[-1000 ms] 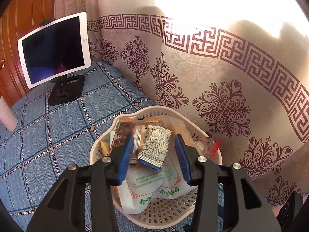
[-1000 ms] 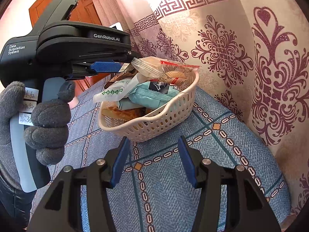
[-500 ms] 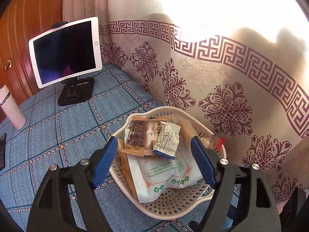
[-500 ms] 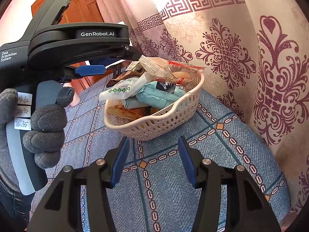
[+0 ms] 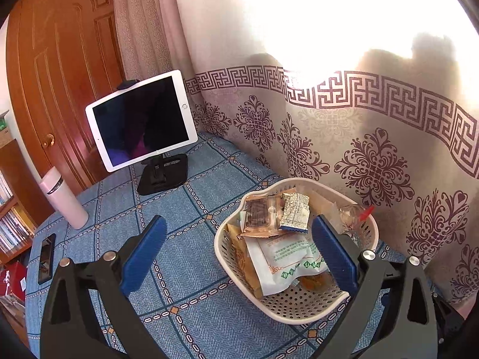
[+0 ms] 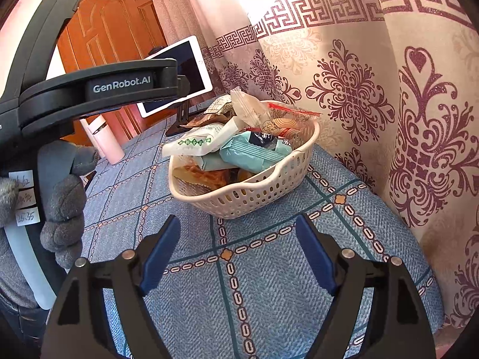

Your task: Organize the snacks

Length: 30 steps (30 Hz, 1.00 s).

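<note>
The basket (image 5: pixel 227 257) sat on the blue patterned tablecloth (image 5: pixel 179 209), hard up near the curtain (image 5: pixel 374 149), and it was heaped with snacks. On top of the pile lay a brown packet (image 5: pixel 260 217) with a small green-and-white patterned packet (image 5: pixel 296 214) touching it on the curtain side. Under those was a big white packet with green print (image 5: pixel 287 257), and a clear wrapper with a red tab (image 5: pixel 354 214) rested by the rim nearest the curtain. From the right wrist view, a pale teal packet (image 6: pixel 254 149) showed in the basket (image 6: pixel 254 191) too.

The left gripper (image 5: pixel 239 248) hung above the near side of the basket, its blue pads spread wide with nothing between them; one pad was over the basket, the other over bare cloth. The right gripper (image 6: pixel 239 254) hovered over the tablecloth short of the basket, its pads also wide apart and holding nothing. A grey-gloved hand (image 6: pixel 63 209) gripped the left tool's handle.

Beyond the basket, away from the curtain, a tablet (image 5: pixel 140 122) stood tilted on a black stand (image 5: pixel 164 173). Farther out stood a pink bottle (image 5: pixel 64 200), and a dark phone (image 5: pixel 46 257) lay flat near the table's edge, with a wooden door (image 5: pixel 60 74) behind.
</note>
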Tool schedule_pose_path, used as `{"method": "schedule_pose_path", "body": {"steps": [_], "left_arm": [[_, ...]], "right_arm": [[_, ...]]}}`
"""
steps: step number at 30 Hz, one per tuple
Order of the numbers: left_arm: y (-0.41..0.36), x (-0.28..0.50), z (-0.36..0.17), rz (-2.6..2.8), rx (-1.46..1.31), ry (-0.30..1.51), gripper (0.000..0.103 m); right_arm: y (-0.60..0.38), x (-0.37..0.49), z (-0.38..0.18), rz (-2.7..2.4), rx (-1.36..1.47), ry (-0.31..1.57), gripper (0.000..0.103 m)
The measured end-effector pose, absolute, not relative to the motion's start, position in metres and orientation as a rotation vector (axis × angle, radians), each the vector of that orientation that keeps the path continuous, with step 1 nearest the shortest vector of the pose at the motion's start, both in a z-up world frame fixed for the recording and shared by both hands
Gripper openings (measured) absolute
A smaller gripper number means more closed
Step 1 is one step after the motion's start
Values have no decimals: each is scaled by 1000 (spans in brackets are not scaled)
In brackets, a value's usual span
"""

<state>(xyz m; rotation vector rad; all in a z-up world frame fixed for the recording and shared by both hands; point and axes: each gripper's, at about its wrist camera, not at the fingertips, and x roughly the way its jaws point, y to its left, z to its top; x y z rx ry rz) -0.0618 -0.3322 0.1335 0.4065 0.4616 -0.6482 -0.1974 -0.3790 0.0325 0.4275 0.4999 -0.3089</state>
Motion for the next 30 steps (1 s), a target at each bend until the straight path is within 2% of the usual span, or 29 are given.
{"method": "schedule_pose_path", "body": {"steps": [3, 7, 15, 30], "left_arm": [[-326, -66, 137, -643, 403, 446, 99], [-316, -66, 139, -629, 387, 448, 99], [-295, -67, 135, -599, 372, 457, 100], [-270, -72, 130, -576, 404, 445, 100]], "right_arm": [[-376, -197, 35, -313, 416, 501, 82], [-373, -198, 39, -338, 398, 499, 92], [-368, -198, 48, -384, 333, 505, 97], [-364, -193, 70, -455, 222, 502, 97]]}}
